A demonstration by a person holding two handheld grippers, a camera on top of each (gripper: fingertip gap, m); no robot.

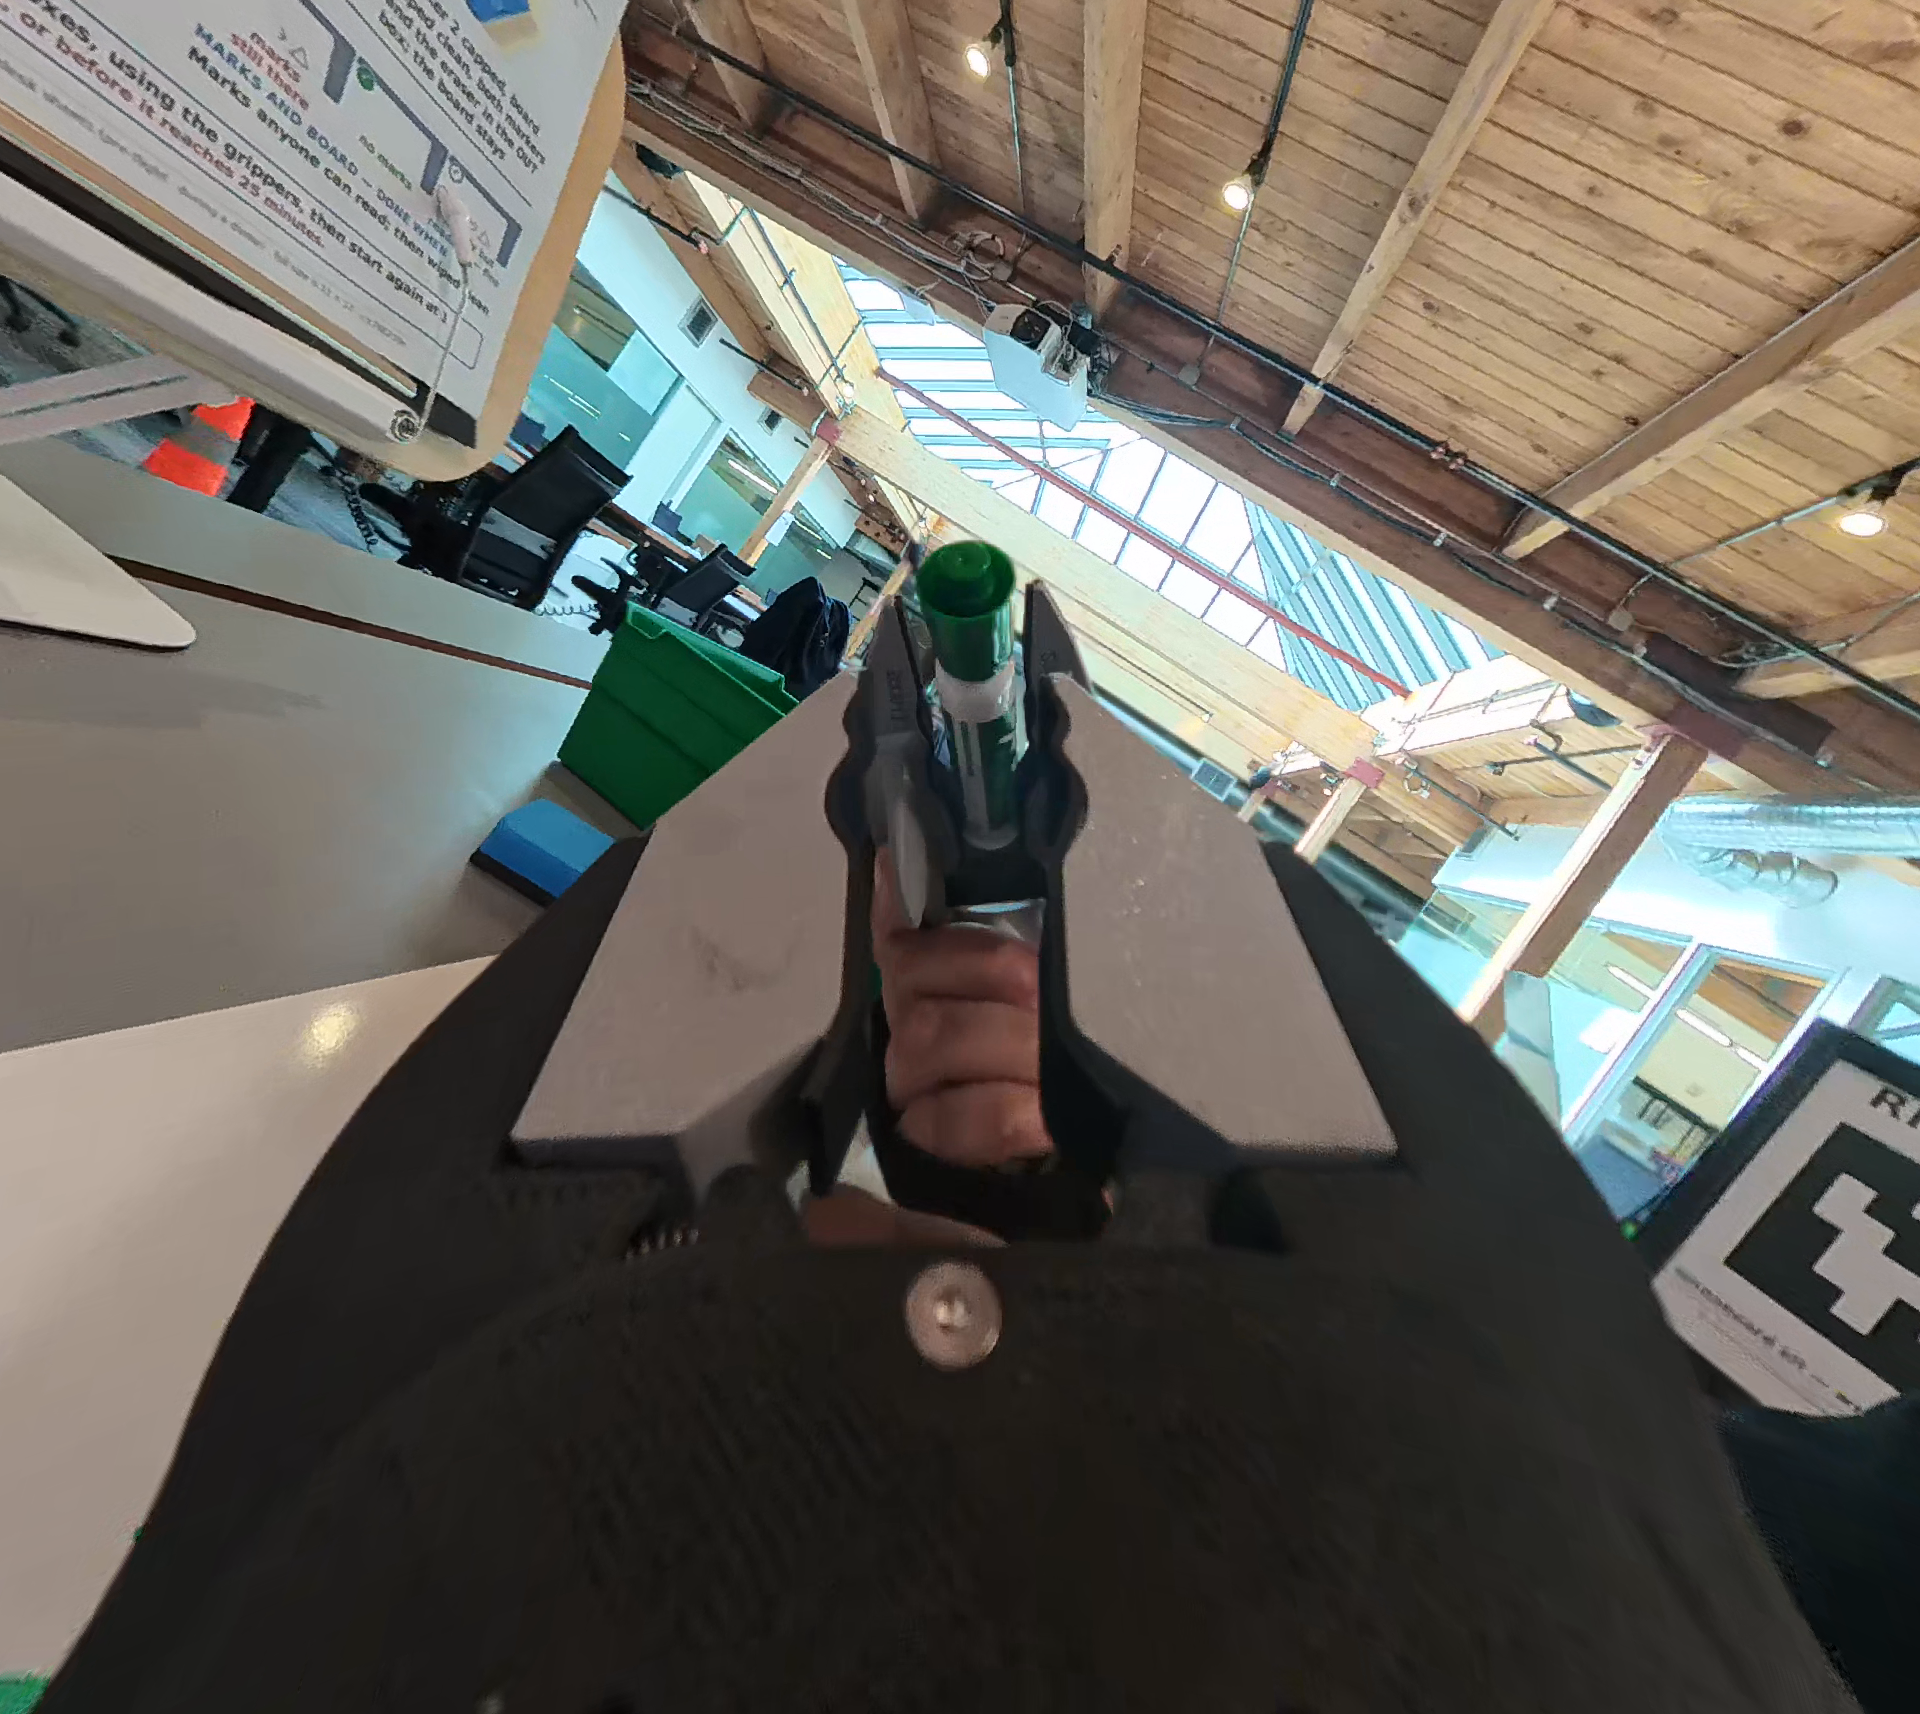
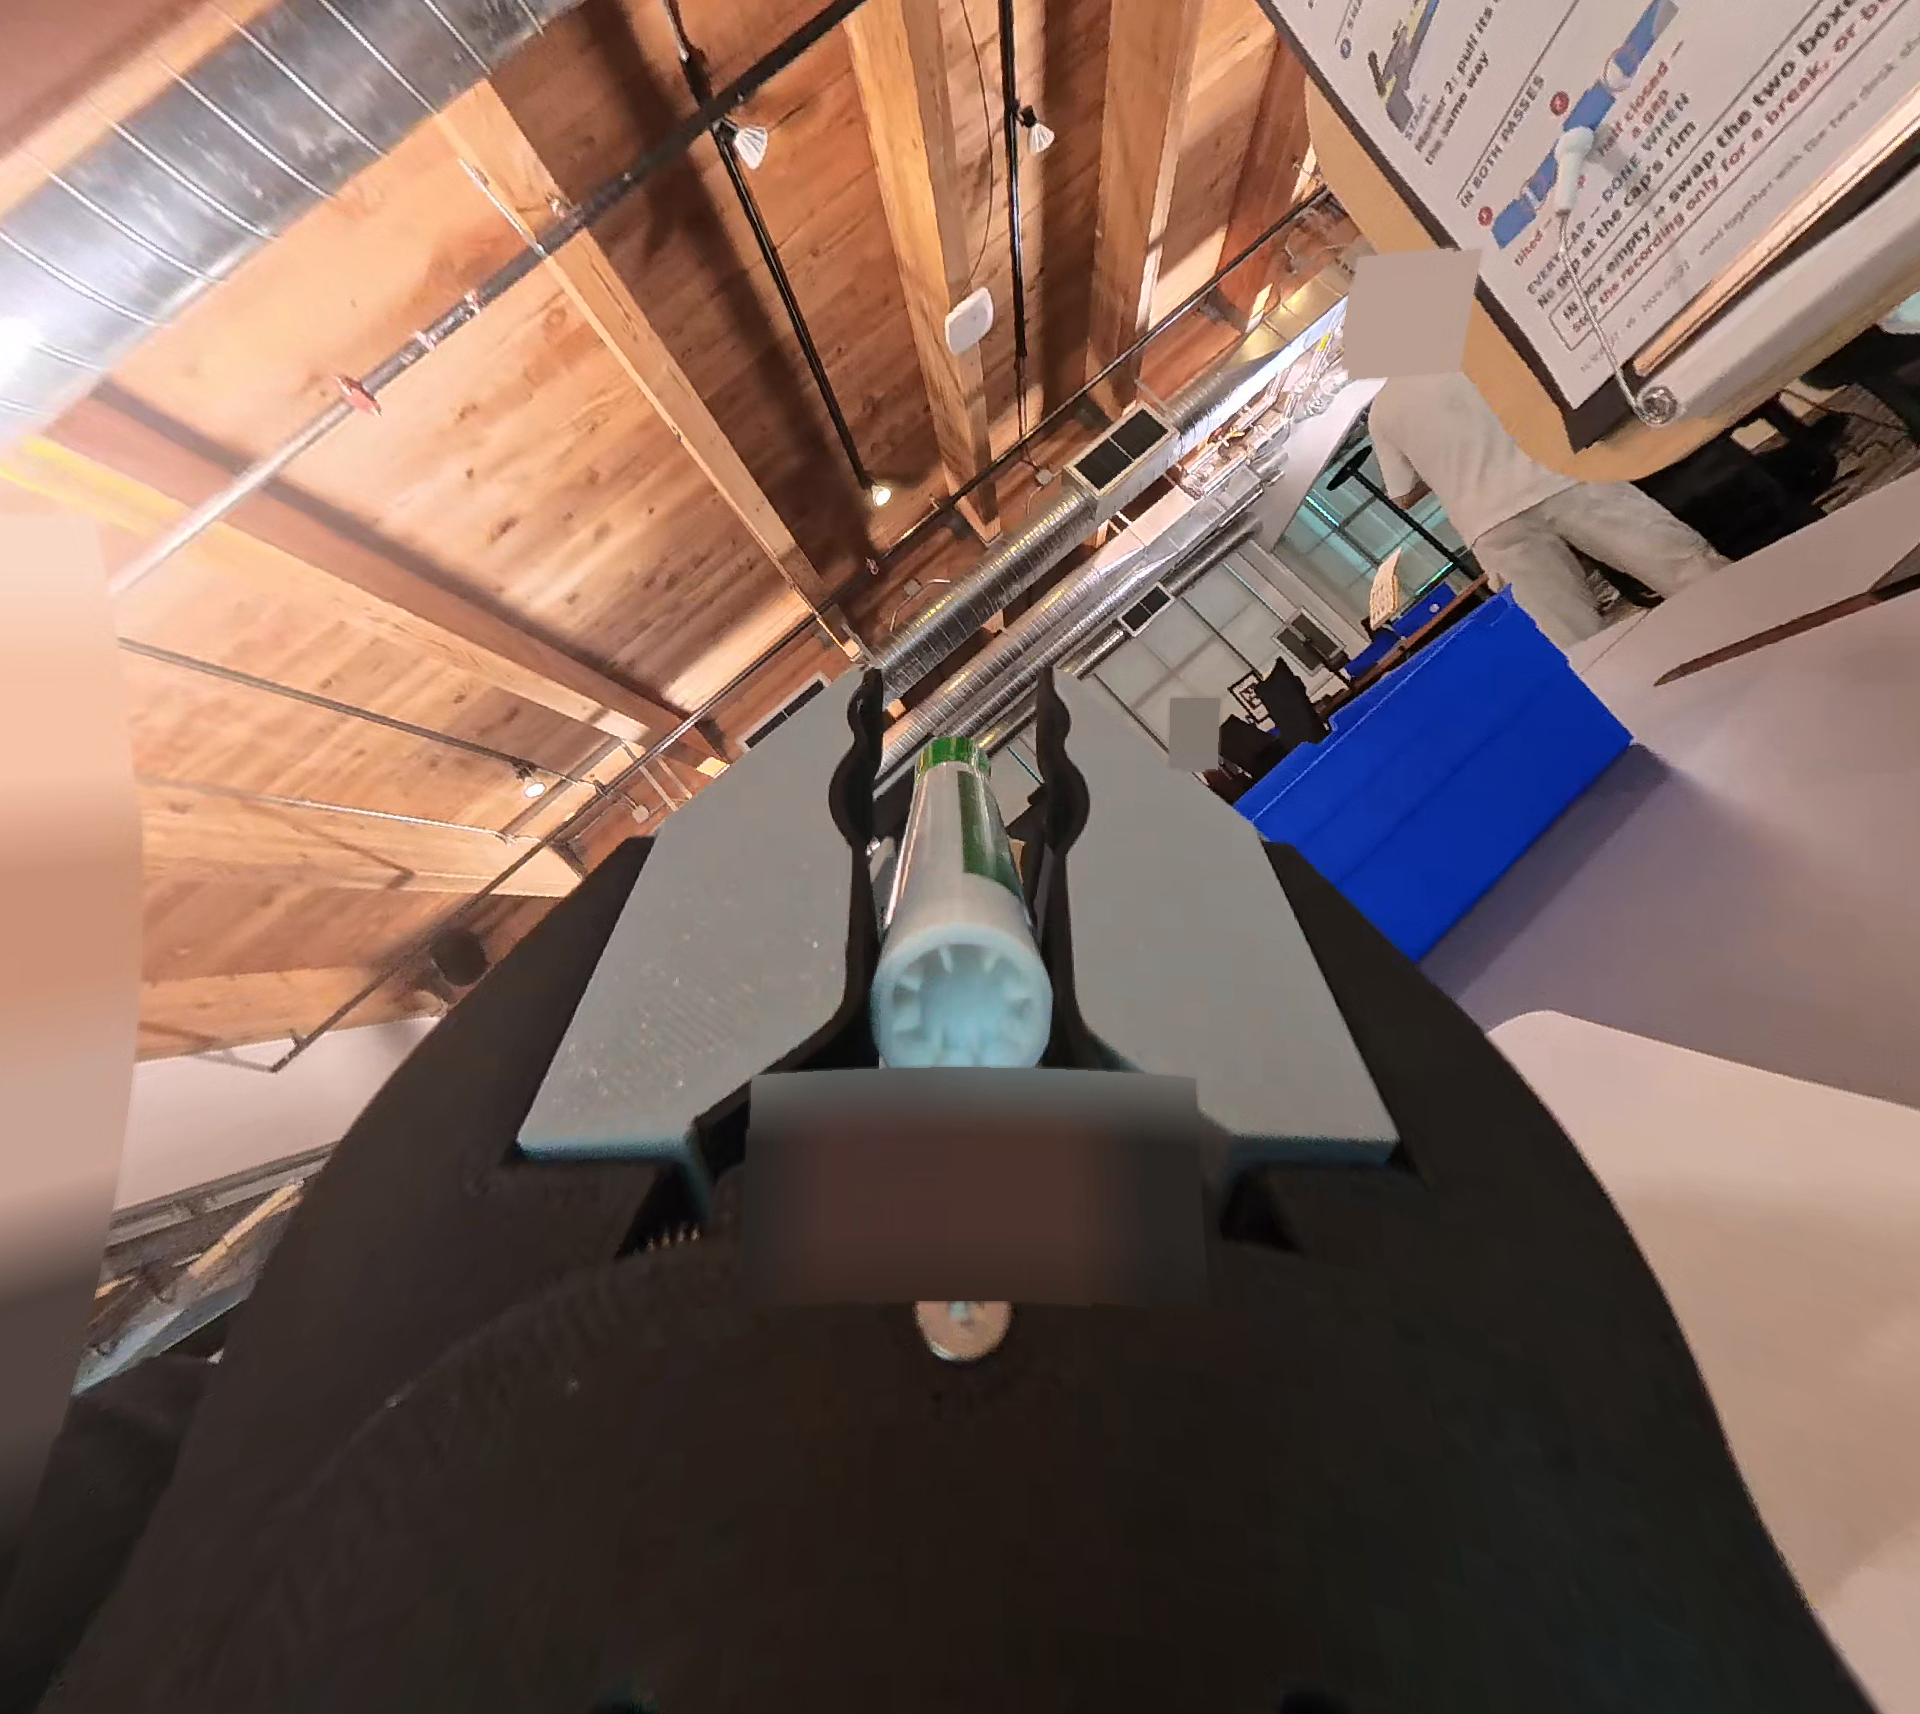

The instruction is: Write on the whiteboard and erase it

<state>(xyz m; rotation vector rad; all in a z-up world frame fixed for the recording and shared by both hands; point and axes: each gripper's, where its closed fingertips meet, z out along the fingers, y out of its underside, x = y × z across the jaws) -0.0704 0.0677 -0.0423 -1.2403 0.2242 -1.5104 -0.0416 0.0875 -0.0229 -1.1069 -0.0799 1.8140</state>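
Wooden beamed ceiling behind both jaws gripping cylindrical plastic marker (image 1: 966,688)

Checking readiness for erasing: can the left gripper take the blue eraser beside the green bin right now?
Probably not. The left gripper is shut on the green marker and tilted toward the ceiling. The blue eraser lies uncovered beside the green bin, so only the full jaws and aim hinder it.
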